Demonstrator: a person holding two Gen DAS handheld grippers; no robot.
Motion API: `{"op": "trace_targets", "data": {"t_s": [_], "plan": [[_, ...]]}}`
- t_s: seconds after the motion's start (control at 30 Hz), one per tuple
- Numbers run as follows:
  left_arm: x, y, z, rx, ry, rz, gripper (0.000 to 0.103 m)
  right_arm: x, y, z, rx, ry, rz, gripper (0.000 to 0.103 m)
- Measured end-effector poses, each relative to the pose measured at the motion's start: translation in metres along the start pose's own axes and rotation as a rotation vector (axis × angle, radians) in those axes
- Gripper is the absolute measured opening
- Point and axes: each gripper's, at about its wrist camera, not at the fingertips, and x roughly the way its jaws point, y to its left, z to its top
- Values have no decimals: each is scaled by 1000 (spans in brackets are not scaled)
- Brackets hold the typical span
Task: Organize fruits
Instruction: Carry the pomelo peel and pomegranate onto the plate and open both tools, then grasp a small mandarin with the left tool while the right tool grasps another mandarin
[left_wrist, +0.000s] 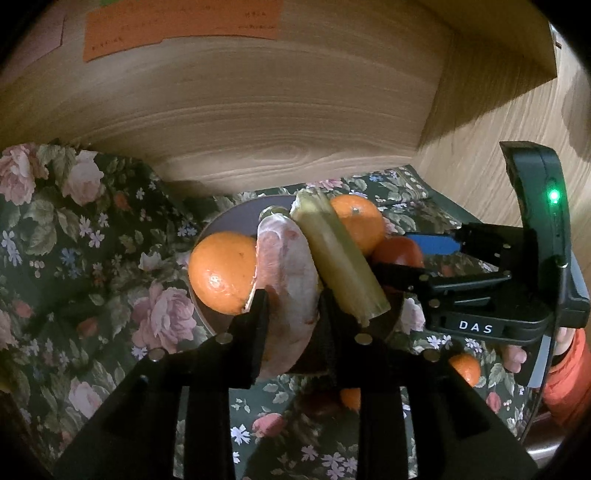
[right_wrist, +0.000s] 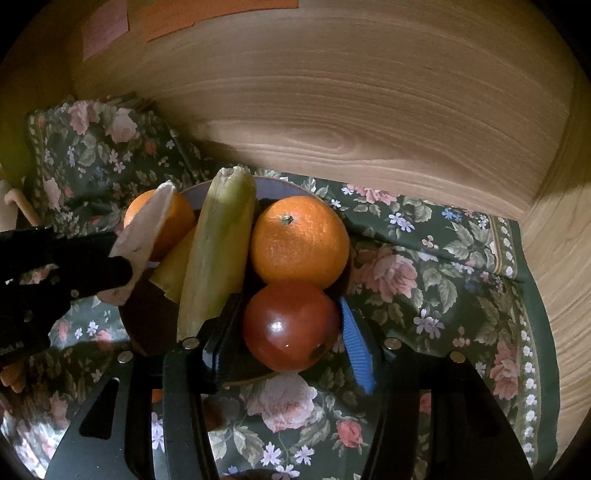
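your left gripper (left_wrist: 291, 314) pinches the pink peach slice (left_wrist: 286, 273) over the plate (left_wrist: 236, 218); your right gripper (right_wrist: 291, 332) straddles the red tomato (right_wrist: 291, 325), contact unclear. beyond, two oranges (right_wrist: 299, 242) and a green stalk (right_wrist: 218, 254) are plated; small fruit (left_wrist: 466, 368) waits on the cloth (left_wrist: 74, 258).

A dark green floral cloth (right_wrist: 424, 258) is covering the tabletop, lying rumpled and folded against a wooden wall (right_wrist: 351, 110) at the back. A round dark plate (left_wrist: 236, 216) is sitting directly on the cloth, carrying the fruit. Nearer the camera, a small orange (left_wrist: 466, 367) is lying loose on the cloth, apart from the plate, in the left wrist view
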Motion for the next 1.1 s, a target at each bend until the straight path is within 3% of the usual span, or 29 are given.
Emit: {"op": "trace_targets", "data": {"t_s": [0.17,0.77,1.1], "plan": [[-5,-2,0,-2,-12,5,36,-12,1,-1,-1,-35,13,63],[-68,-12,-25,32,-89,41,36,-90,19,-26,1,-193,9,63],[-77,-18,-61,16,-68,58,45,-103,27,-69,-1,-182,-13,63]]}}
